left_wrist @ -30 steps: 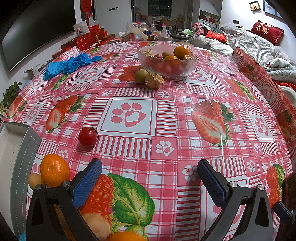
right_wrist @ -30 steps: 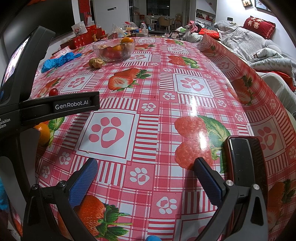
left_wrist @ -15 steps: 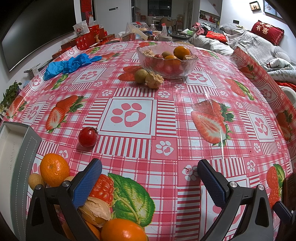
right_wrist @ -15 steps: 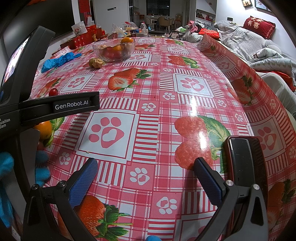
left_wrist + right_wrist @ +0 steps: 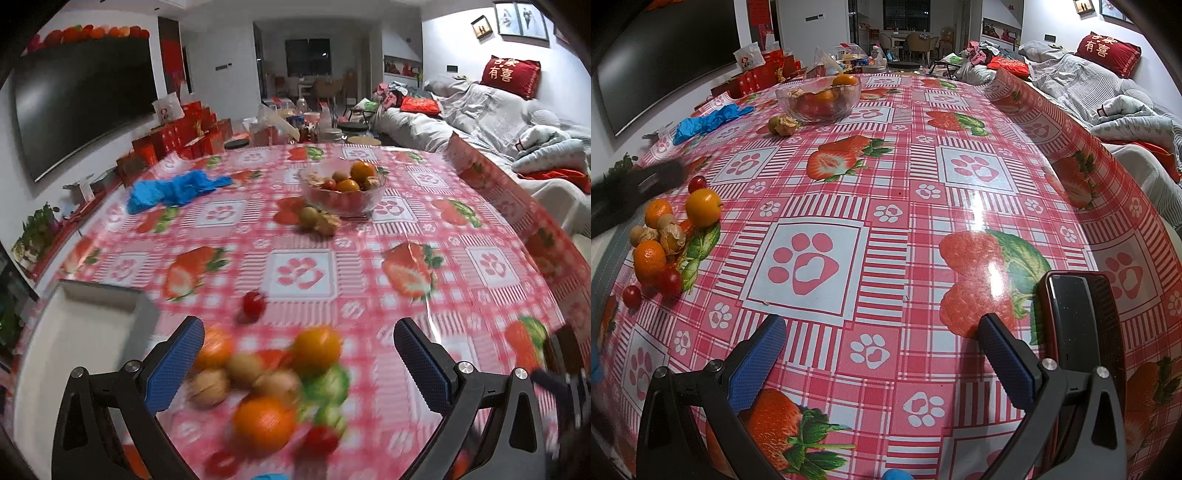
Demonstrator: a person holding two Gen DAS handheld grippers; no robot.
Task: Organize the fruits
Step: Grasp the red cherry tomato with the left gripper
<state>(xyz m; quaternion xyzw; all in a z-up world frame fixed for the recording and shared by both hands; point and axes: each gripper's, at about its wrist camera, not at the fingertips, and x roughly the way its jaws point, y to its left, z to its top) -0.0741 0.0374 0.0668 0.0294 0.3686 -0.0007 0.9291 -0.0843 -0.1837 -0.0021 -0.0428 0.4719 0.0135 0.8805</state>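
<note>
Orange fruit cluster (image 5: 266,380) lies directly ahead of the wide-open, empty left gripper (image 5: 299,365), nearer than the equally open, empty right gripper (image 5: 882,354).

Left view motion-blurred; right sharp, tablecloth (image 5: 979,206) glare; fisheye edges.

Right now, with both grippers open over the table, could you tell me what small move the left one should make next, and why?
Probably ease the left gripper down and forward onto the nearest orange. Its jaws stand wide open and hold nothing. A loose cluster of fruit lies between them on the tablecloth, and the glass bowl sits farther off. The view is blurred, so steady first.
</note>
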